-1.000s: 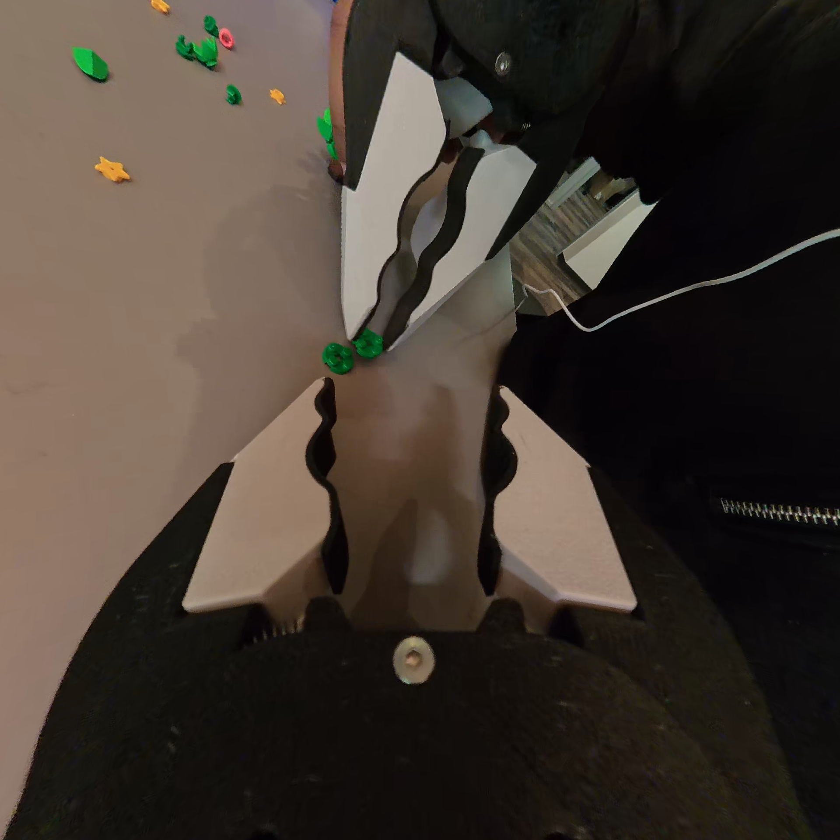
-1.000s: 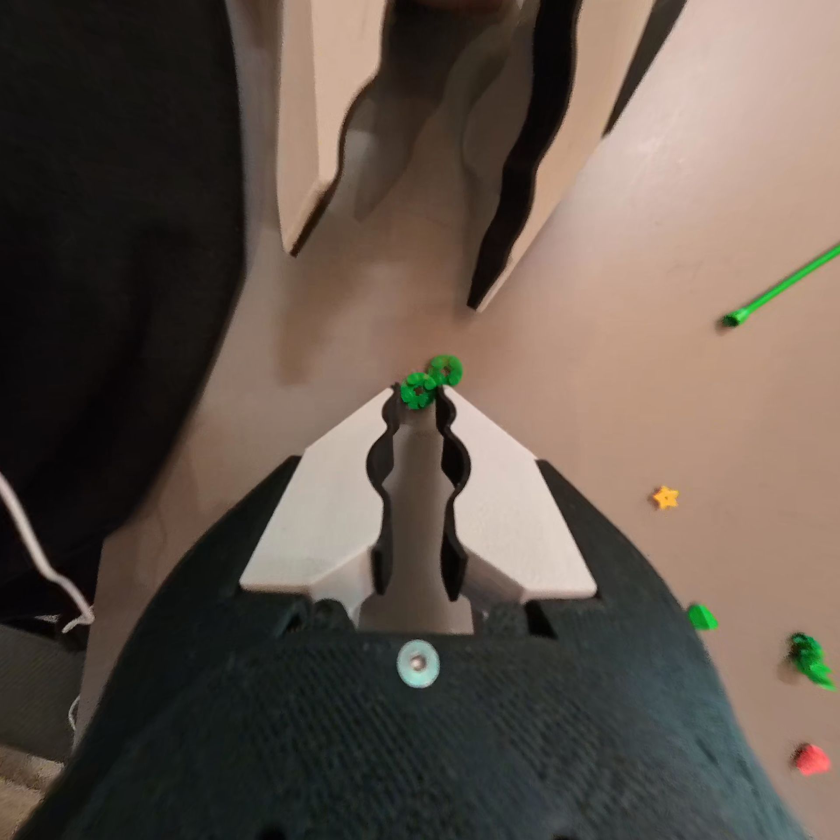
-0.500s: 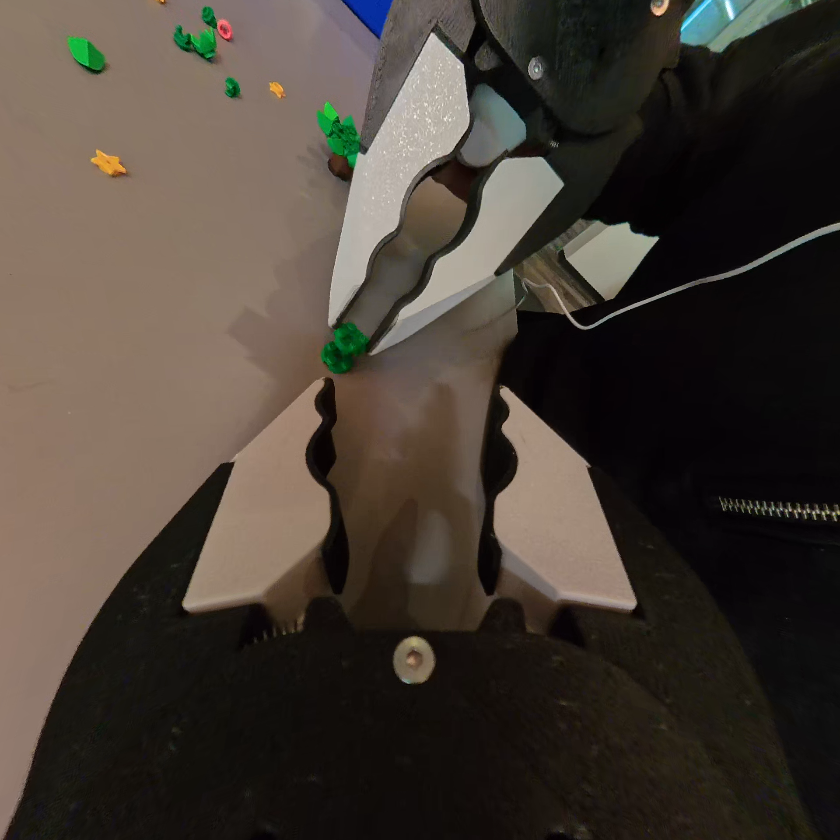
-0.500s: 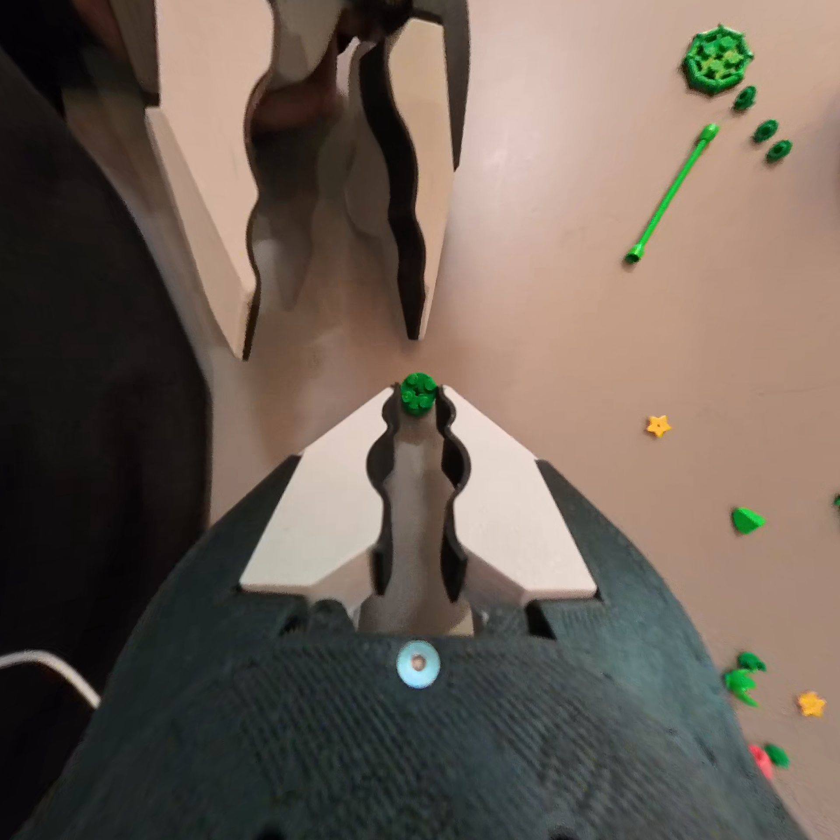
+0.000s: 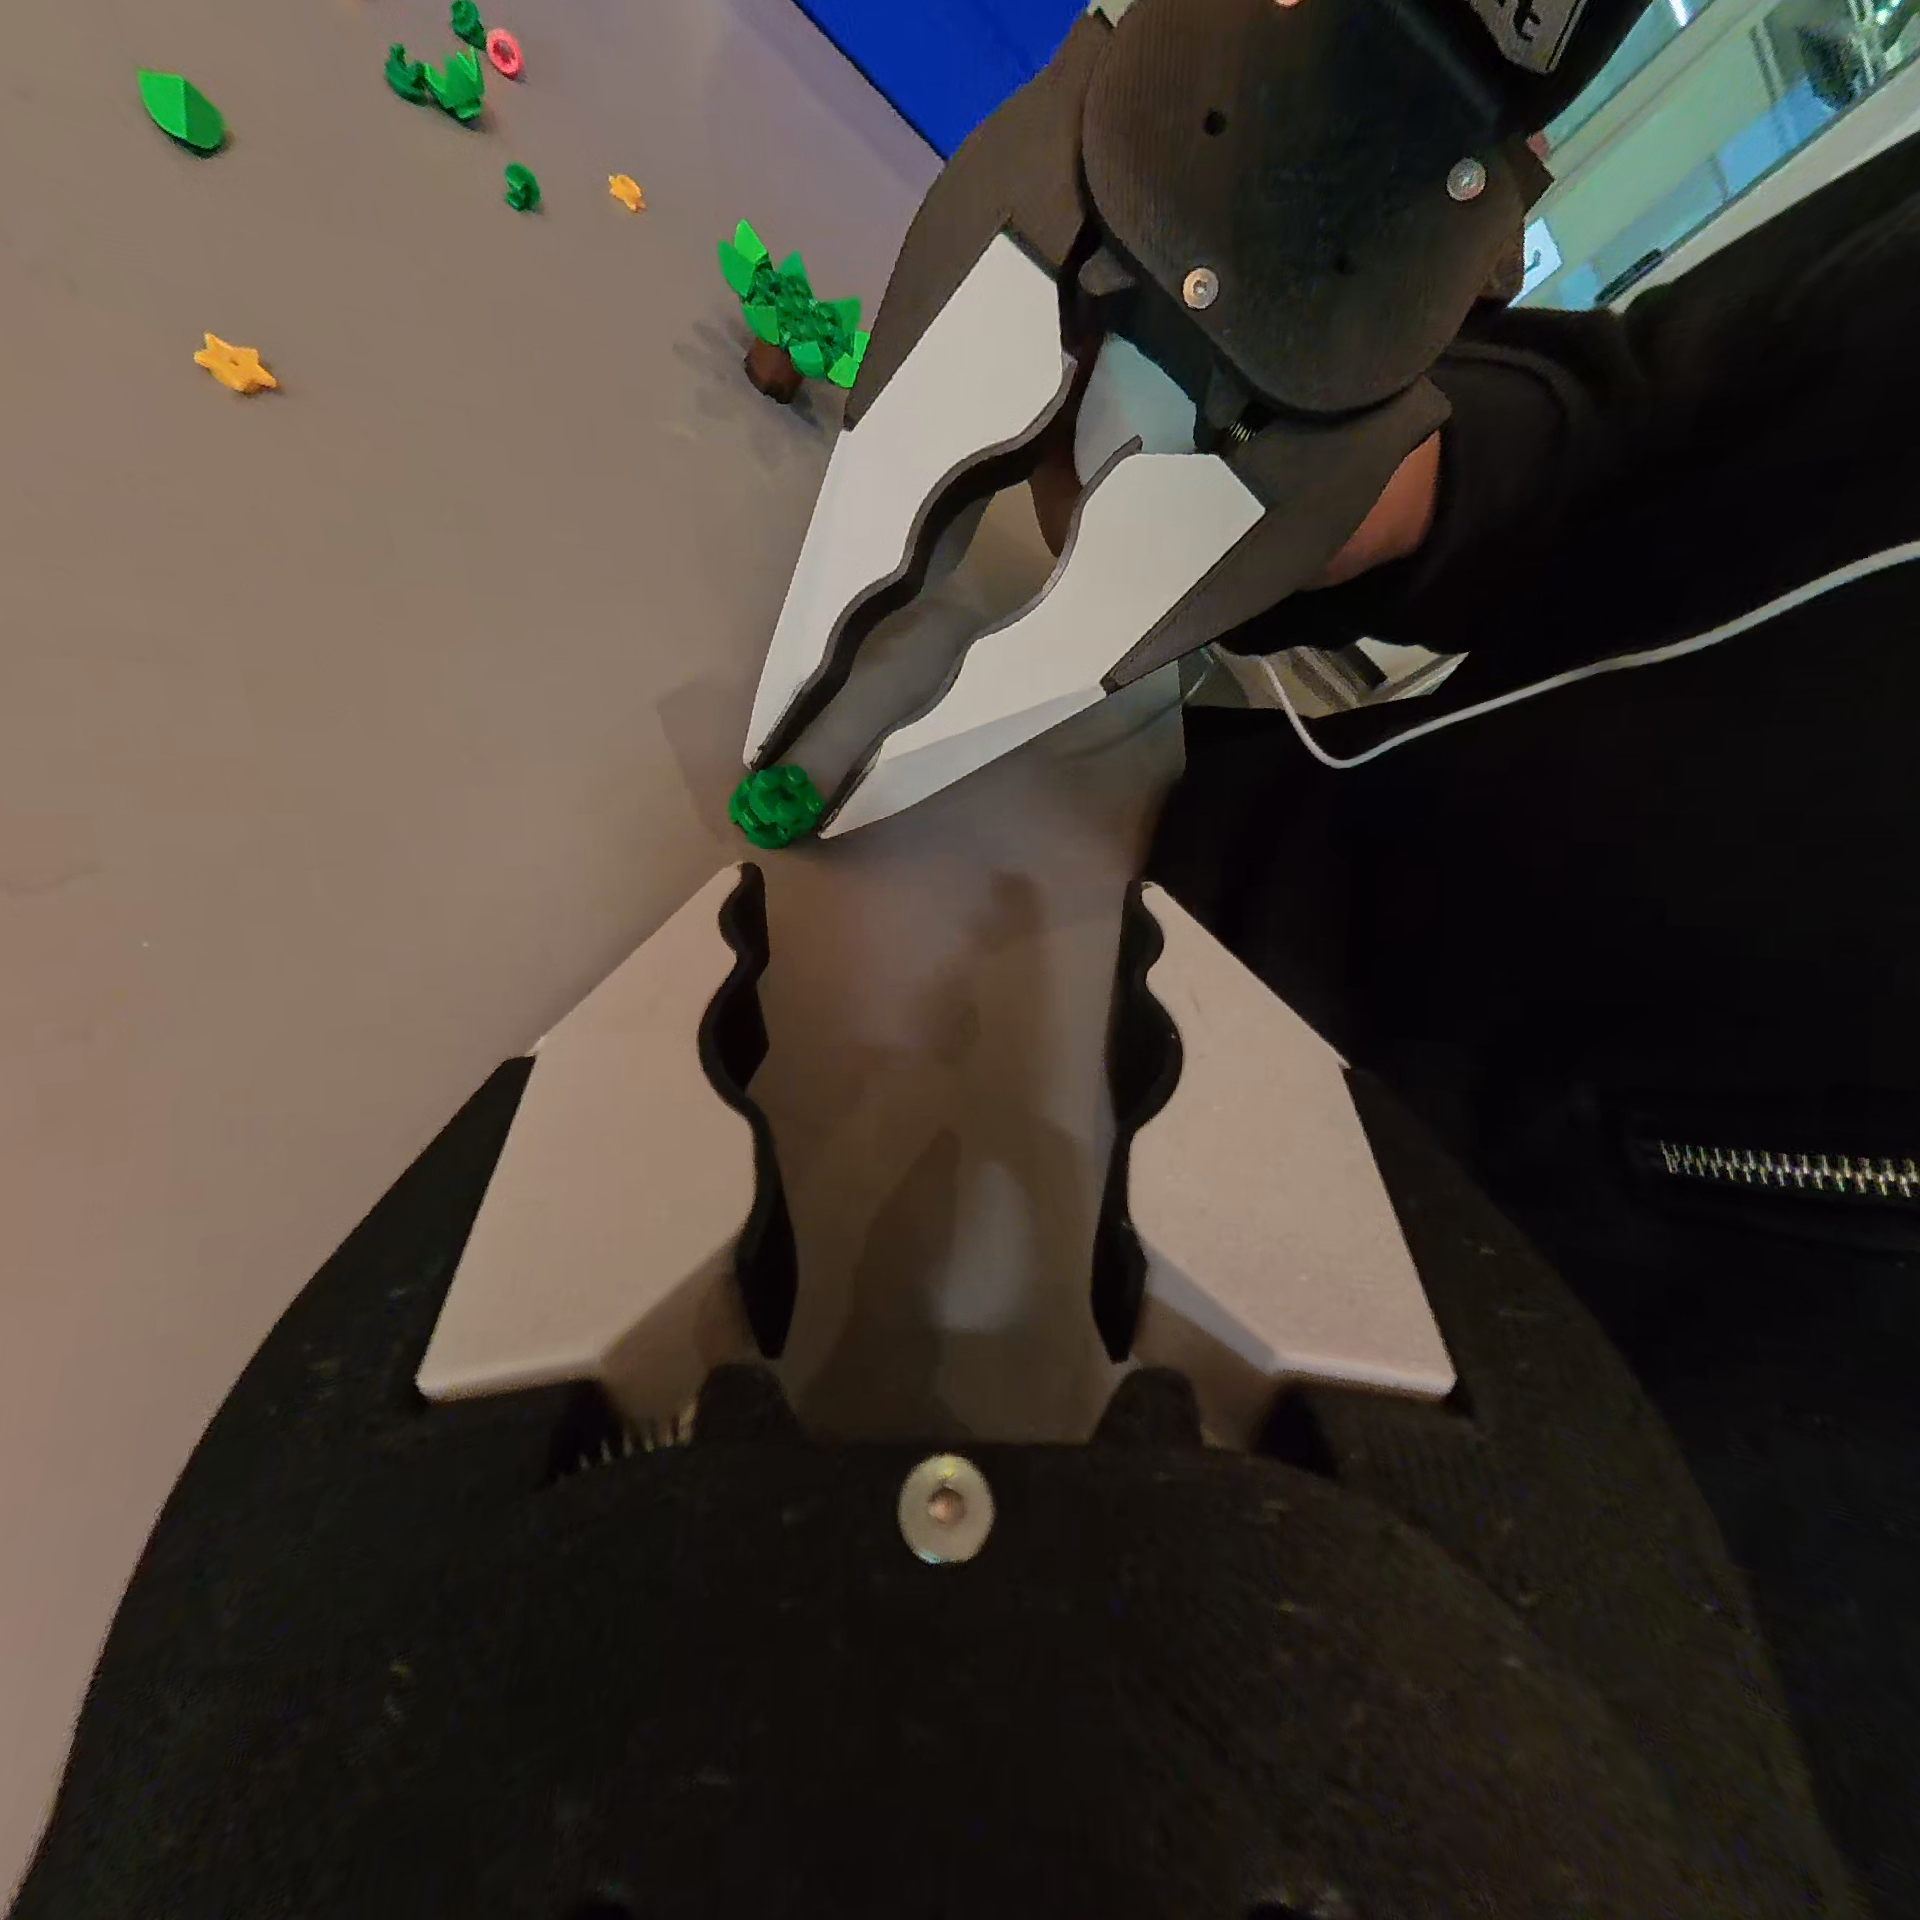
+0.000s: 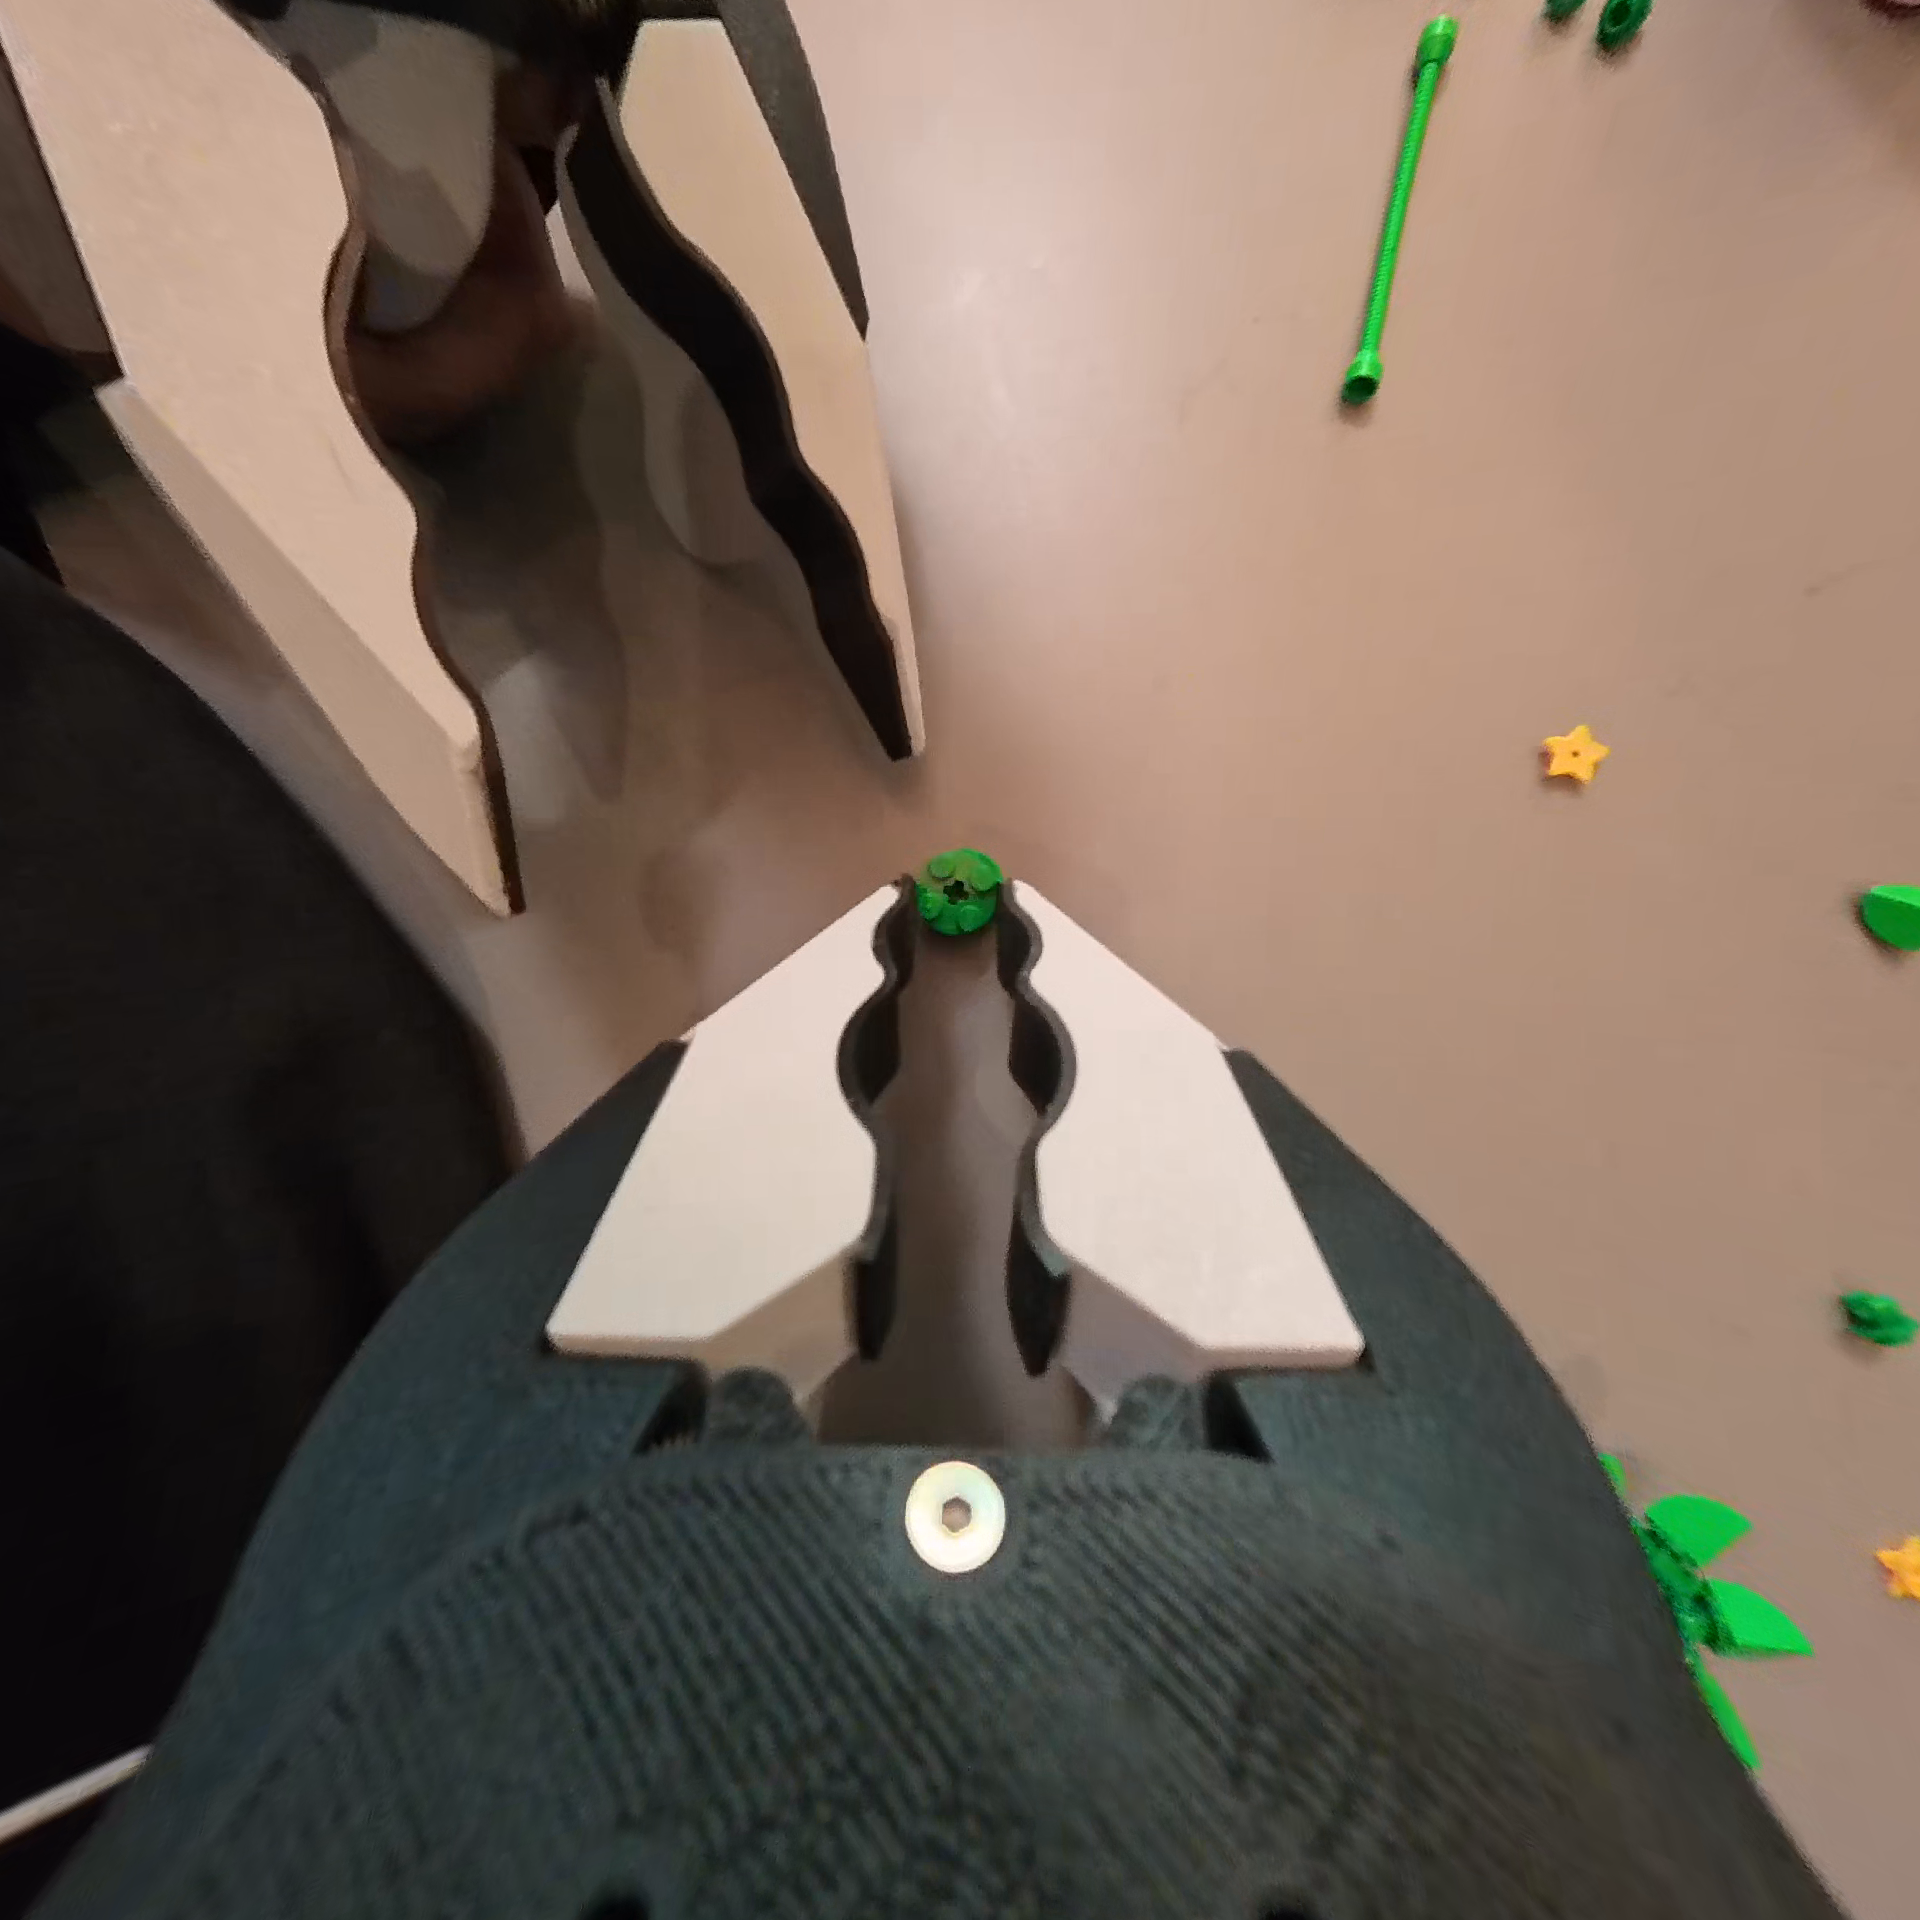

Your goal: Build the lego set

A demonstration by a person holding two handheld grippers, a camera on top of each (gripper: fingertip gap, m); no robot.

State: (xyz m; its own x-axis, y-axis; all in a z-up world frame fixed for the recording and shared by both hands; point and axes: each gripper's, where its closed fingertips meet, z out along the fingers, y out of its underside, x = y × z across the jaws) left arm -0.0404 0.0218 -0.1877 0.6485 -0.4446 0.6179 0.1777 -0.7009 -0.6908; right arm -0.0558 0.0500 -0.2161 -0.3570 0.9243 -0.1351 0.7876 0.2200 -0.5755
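Note:
My right gripper [image 6: 960, 891] is shut on a small green round lego piece [image 6: 958, 902] at its very tips. In the left wrist view the right gripper [image 5: 795, 802] comes in from the upper right. The green piece [image 5: 777, 805] looks there like a short stack of two round pieces, at or just above the grey table [image 5: 364, 644]. My left gripper [image 5: 940, 891] is open and empty, its tips just short of the green piece. It also shows at the top left of the right wrist view [image 6: 696, 826].
A small green tree build on a brown base [image 5: 795, 322] stands behind the right gripper. Loose pieces lie around: yellow stars [image 5: 236, 364] [image 6: 1574, 753], a green leaf [image 5: 182, 107], a green rod [image 6: 1397, 208]. A person in black clothing [image 5: 1610, 935] is at the table edge.
Two green round pieces lay side by side at the right gripper's tips; now they show as one cluster in its grip. The right gripper has swung more upright. The left gripper stayed open.

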